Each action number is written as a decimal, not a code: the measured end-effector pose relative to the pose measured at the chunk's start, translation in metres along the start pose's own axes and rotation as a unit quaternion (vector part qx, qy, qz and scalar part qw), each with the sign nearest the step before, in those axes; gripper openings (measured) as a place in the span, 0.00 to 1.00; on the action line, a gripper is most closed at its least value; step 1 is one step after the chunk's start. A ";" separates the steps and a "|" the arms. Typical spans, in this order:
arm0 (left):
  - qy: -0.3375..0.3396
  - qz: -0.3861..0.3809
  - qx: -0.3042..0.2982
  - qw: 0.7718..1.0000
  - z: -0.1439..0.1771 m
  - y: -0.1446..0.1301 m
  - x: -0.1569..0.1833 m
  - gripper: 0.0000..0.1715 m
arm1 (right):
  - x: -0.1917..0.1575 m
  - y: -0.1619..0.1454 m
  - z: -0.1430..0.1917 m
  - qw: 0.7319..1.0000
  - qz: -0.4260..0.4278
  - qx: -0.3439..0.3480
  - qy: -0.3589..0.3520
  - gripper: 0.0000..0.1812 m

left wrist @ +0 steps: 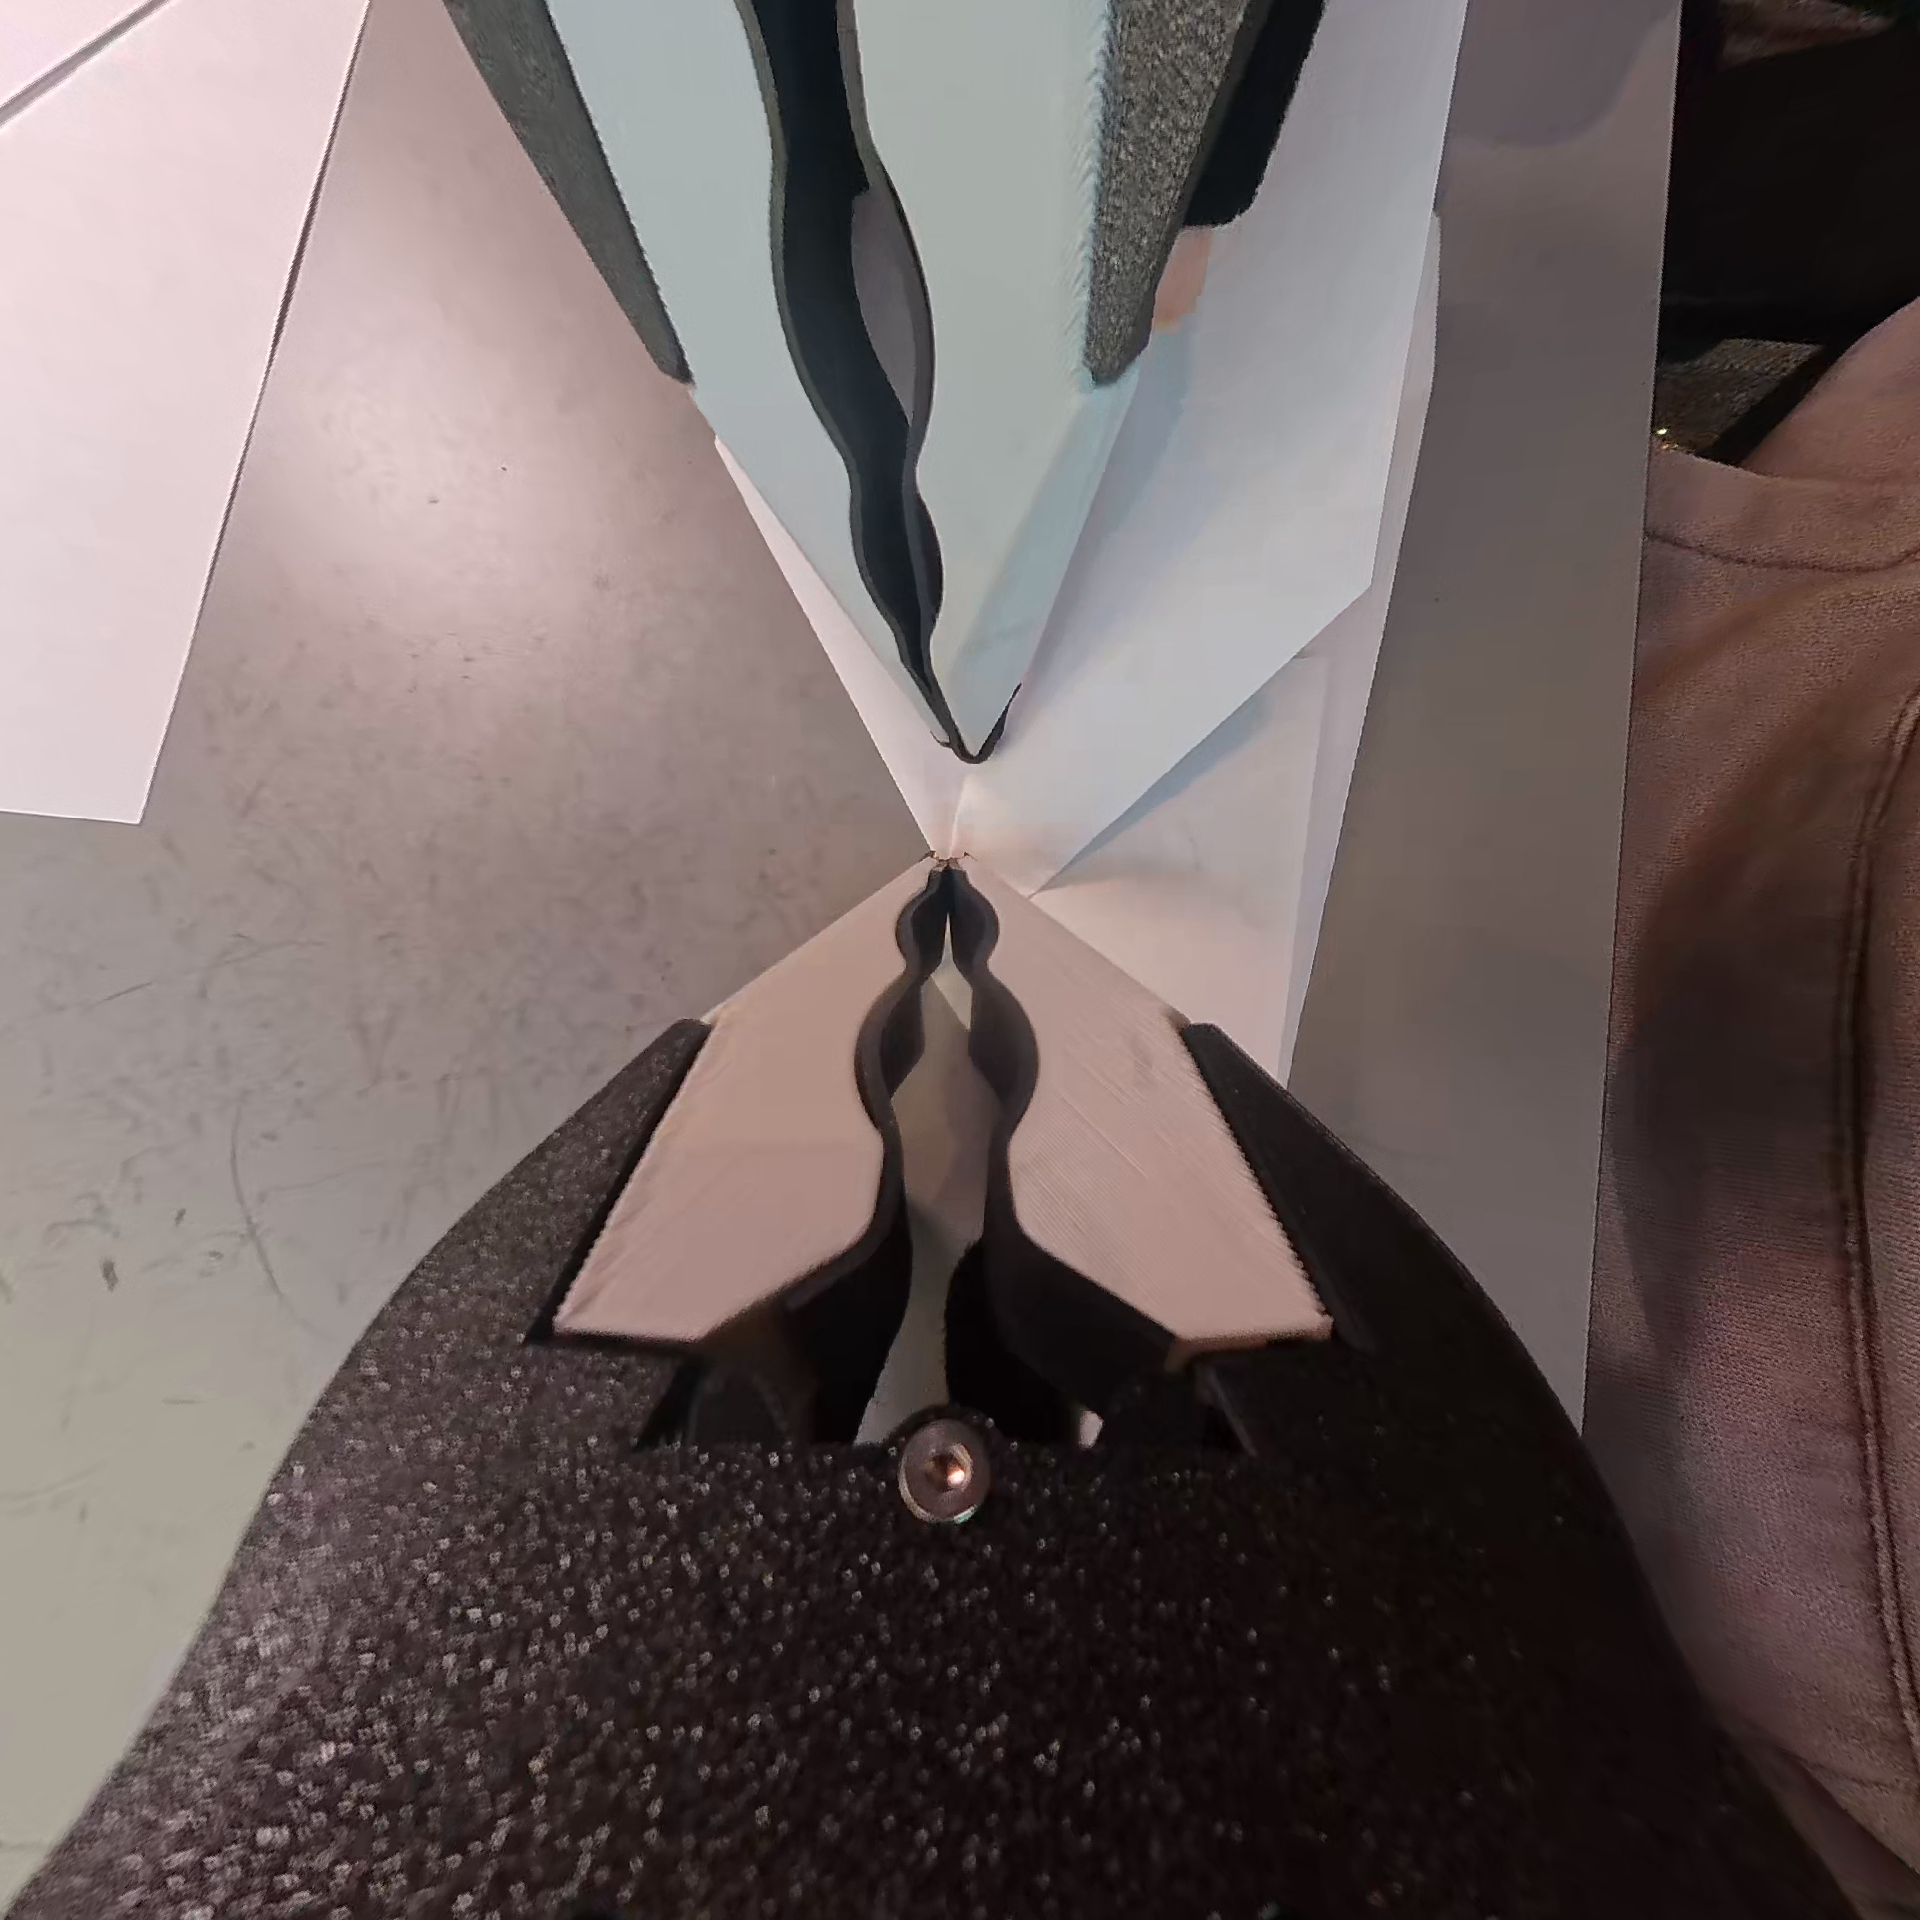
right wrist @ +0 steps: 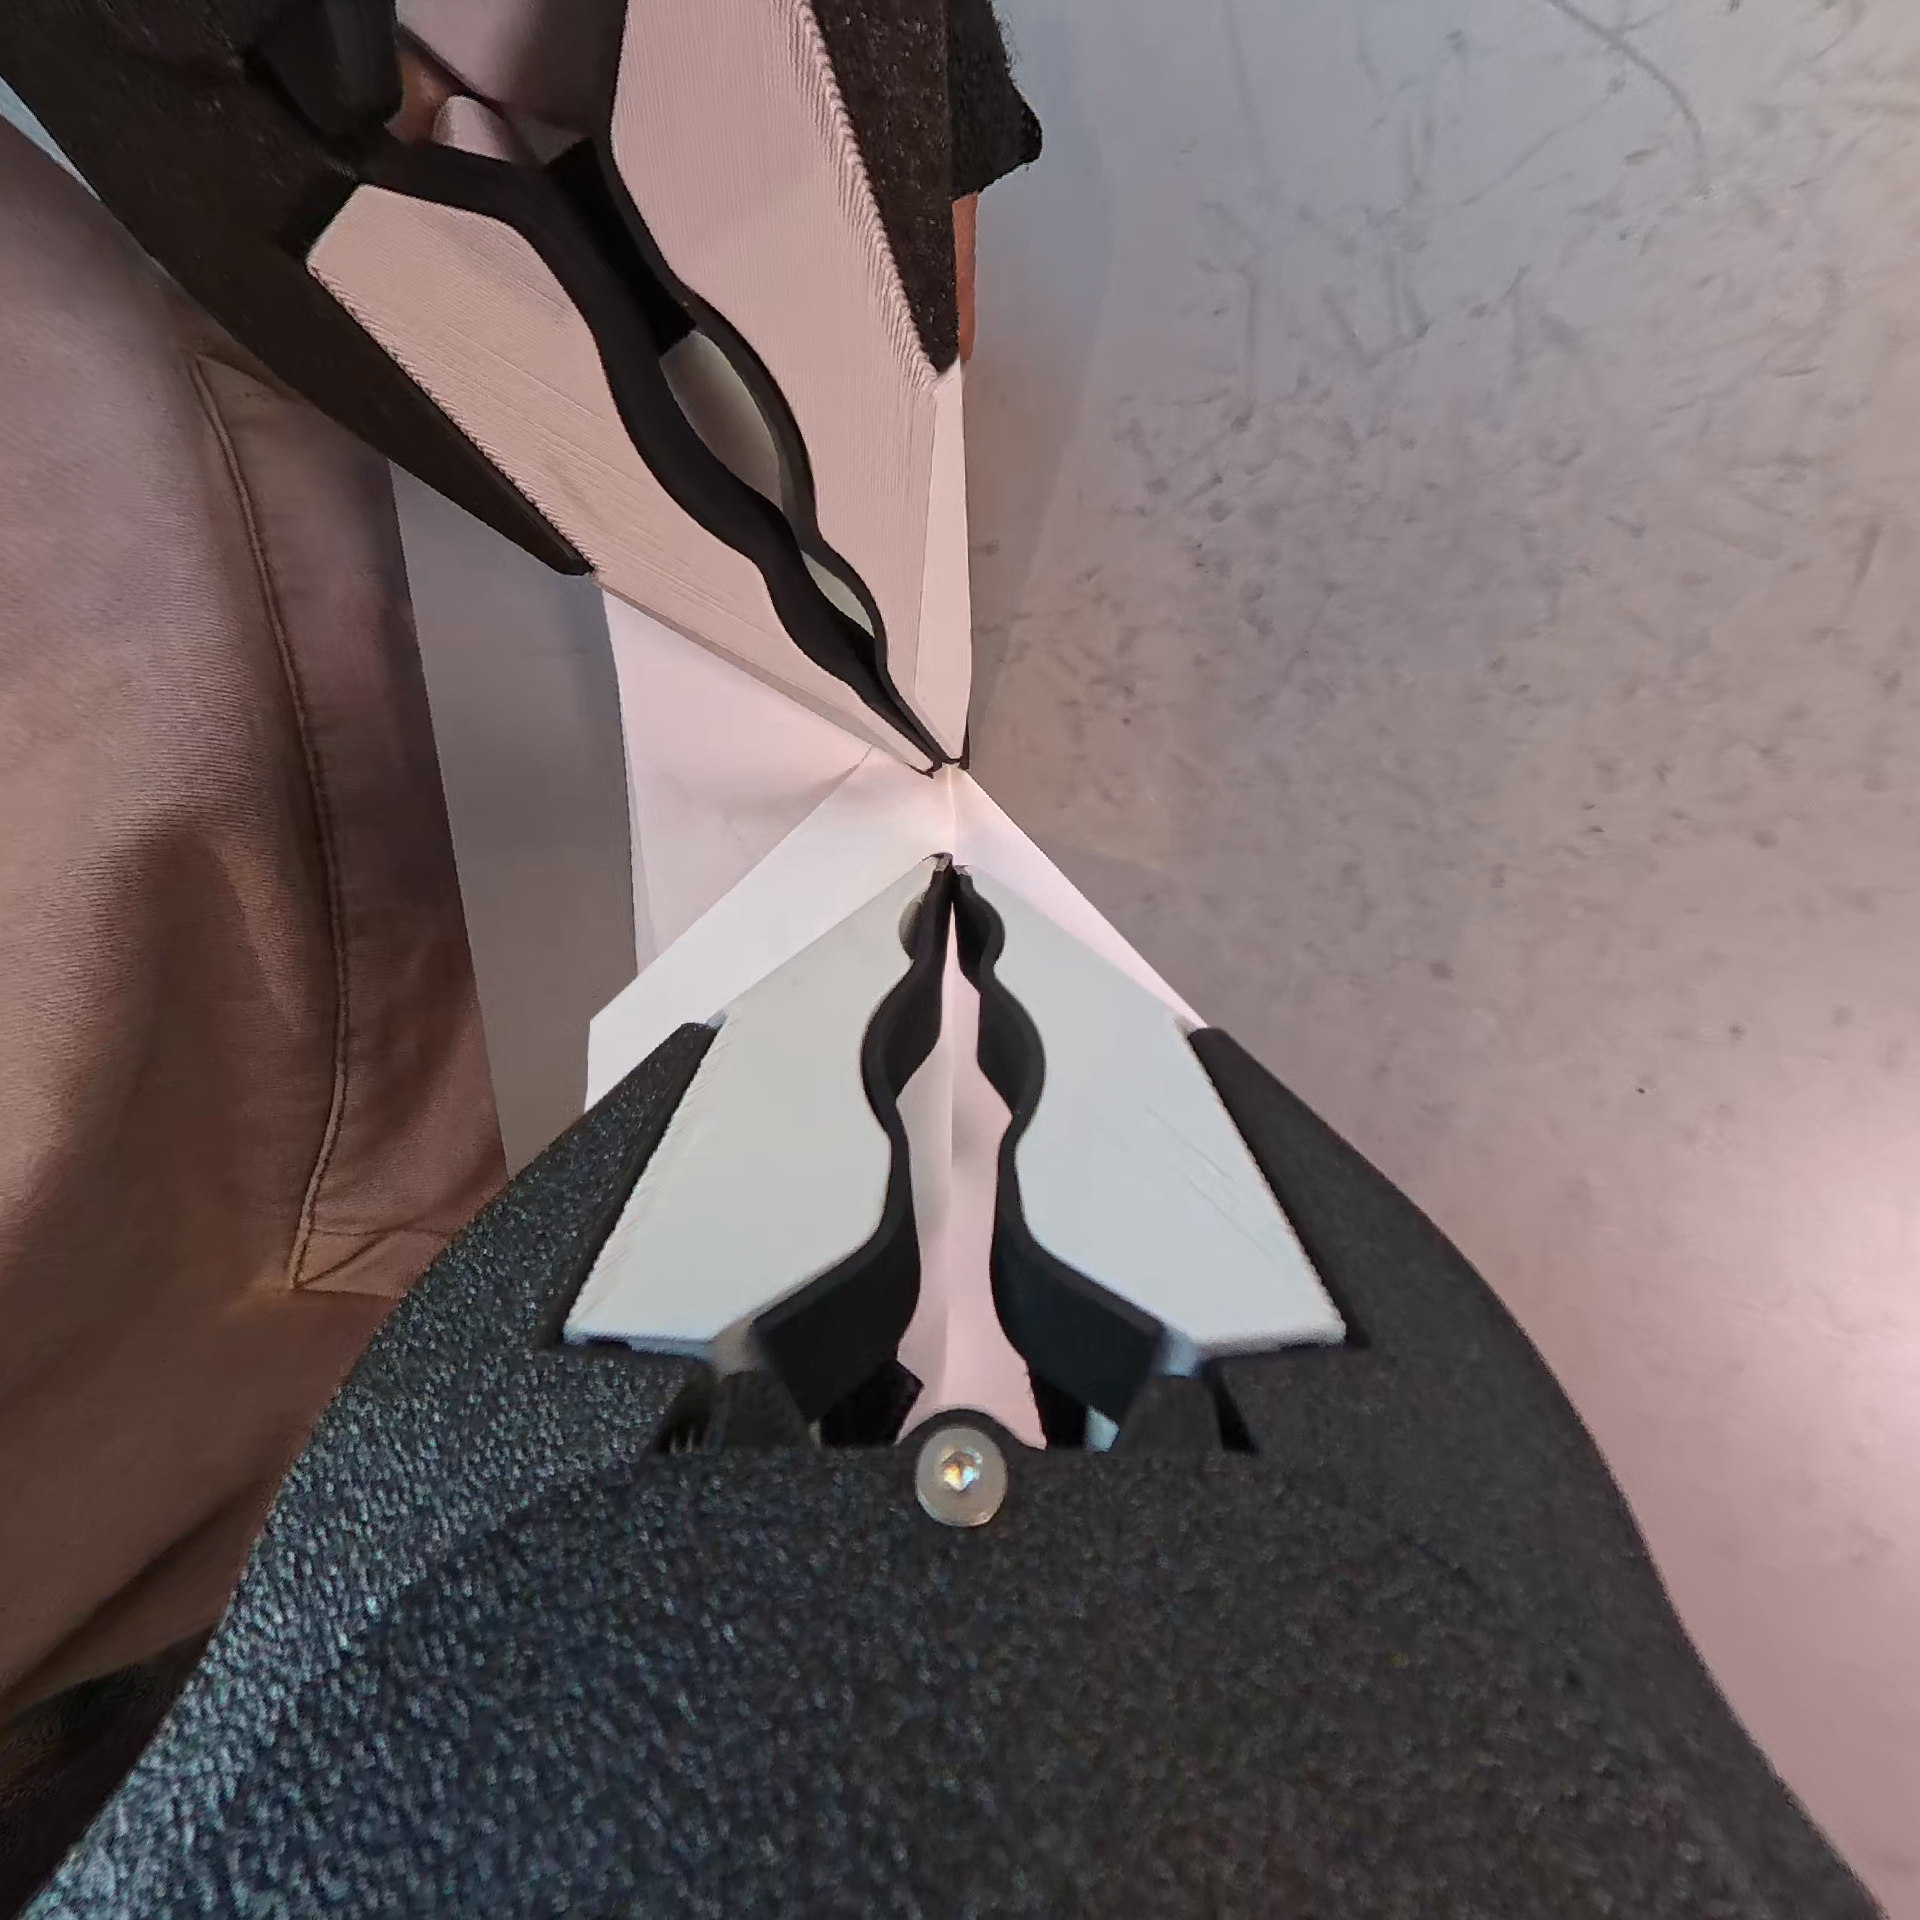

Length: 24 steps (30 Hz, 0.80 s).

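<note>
The left gripper (left wrist: 948,868) and right gripper (right wrist: 951,862) meet tip to tip over a folded white paper (left wrist: 1174,727) near the grey table (left wrist: 436,623) edge — each pair of jaws pressed together, seemingly pinching the paper's creased point, though the contact is hard to see. Another white sheet (left wrist: 135,416) lies far left — a person's pinkish garment (left wrist: 1766,935) is to the right.

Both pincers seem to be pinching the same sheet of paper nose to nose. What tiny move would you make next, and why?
Probably ease the left gripper and right gripper slightly apart: both are shut on the white paper, tips nearly meeting, and the sheet creases sharply between them above the grey table.
</note>
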<state>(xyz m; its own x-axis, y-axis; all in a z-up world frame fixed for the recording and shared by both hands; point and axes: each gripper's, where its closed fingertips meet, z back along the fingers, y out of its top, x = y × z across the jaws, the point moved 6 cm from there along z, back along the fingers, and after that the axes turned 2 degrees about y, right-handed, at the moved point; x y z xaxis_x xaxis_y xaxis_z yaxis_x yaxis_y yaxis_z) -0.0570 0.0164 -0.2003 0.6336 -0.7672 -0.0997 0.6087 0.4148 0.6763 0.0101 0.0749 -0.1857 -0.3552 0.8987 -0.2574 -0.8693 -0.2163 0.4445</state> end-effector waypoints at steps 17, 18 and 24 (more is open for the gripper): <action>-0.065 0.055 0.015 0.996 -0.004 0.008 0.000 0.00 | -0.005 -0.002 -0.006 0.999 0.022 -0.017 -0.041 0.00; -0.056 0.033 0.010 0.998 -0.006 0.007 0.001 0.00 | -0.006 -0.002 -0.006 0.999 0.020 -0.014 -0.044 0.00; -0.011 -0.041 -0.015 0.999 -0.005 0.009 0.006 0.00 | -0.003 -0.010 0.000 0.998 -0.061 0.027 -0.002 0.00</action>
<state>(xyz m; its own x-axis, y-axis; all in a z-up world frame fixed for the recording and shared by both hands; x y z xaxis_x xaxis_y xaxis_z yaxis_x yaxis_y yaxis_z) -0.0452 0.0180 -0.1987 0.5709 -0.8096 -0.1368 0.6717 0.3648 0.6448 0.0200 0.0749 -0.1893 -0.2464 0.9189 -0.3082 -0.8860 -0.0848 0.4558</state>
